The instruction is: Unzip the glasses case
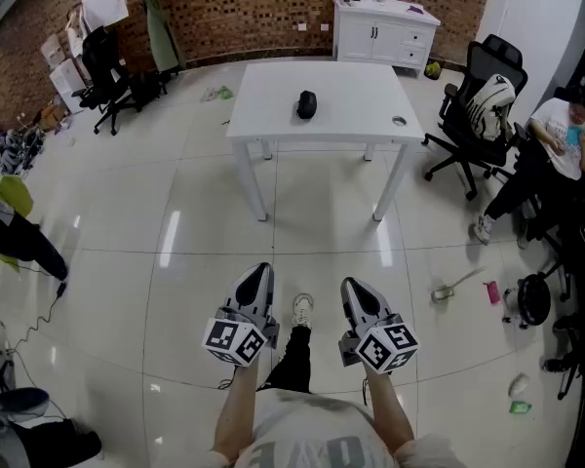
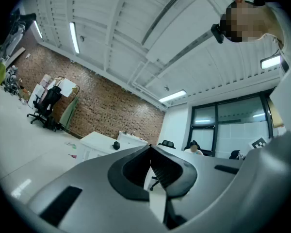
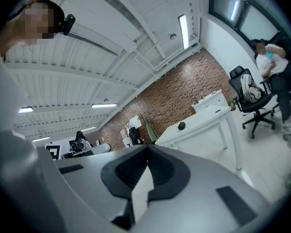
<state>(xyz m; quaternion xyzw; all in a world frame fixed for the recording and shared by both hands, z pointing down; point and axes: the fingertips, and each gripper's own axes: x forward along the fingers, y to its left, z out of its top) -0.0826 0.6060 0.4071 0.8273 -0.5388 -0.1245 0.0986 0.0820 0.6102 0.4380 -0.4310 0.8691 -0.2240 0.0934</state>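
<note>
A dark glasses case (image 1: 306, 104) lies on the white table (image 1: 263, 115) far ahead across the floor. It shows small in the left gripper view as the case (image 2: 116, 145) and in the right gripper view as the case (image 3: 182, 125). My left gripper (image 1: 264, 269) and right gripper (image 1: 350, 285) are held side by side close to my body, well short of the table, pointing toward it. Both have their jaws shut with nothing between them, as seen on the left gripper (image 2: 150, 148) and the right gripper (image 3: 147, 148).
A white cabinet (image 1: 384, 29) stands against the brick wall behind the table. A seated person (image 1: 556, 144) and black office chairs (image 1: 473, 115) are at the right. Another chair and clutter (image 1: 102, 76) sit at the far left. Small items lie on the floor at right (image 1: 455, 286).
</note>
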